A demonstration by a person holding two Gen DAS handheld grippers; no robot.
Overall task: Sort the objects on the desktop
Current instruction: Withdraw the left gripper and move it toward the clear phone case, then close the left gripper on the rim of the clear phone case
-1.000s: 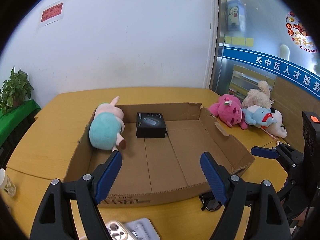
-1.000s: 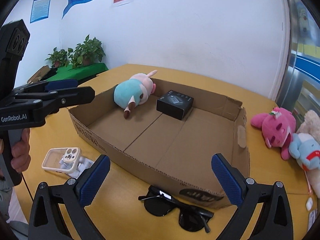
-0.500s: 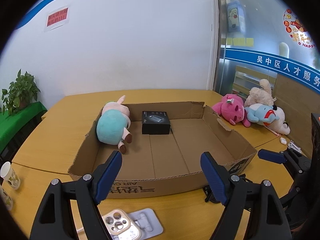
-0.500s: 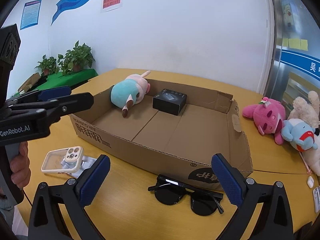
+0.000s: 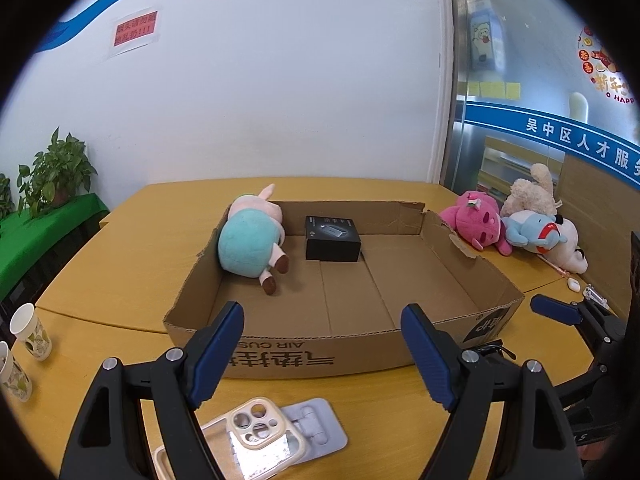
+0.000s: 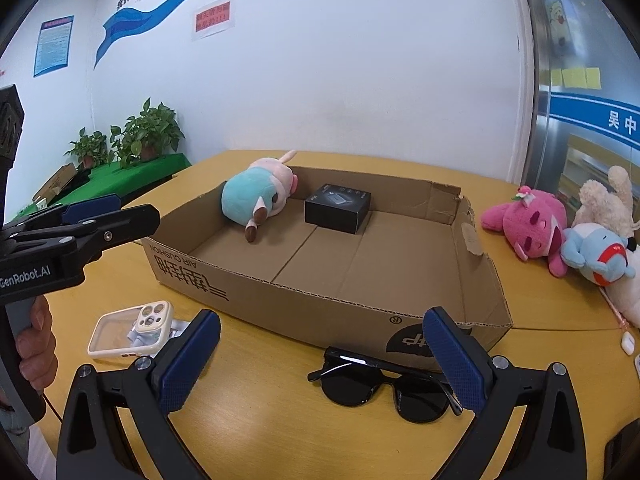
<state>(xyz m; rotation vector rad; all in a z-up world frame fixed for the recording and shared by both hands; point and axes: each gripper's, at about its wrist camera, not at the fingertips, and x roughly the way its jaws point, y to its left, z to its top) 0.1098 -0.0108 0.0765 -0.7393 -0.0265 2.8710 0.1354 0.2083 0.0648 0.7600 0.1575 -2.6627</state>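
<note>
Plush toys: five, one in the cardboard box (image 6: 304,296) and four in a heap at the right
Black boxes: one
Sunglasses: one pair
Phone cases: one
Paper cups: two
Potted plants: two

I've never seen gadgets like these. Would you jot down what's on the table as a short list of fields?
In the cardboard box: teal plush pig, black box
In front of the box: sunglasses, phone case
Right of the box: three plush toys
Left gripper: open, empty
Right gripper: open, empty, above the sunglasses
</note>
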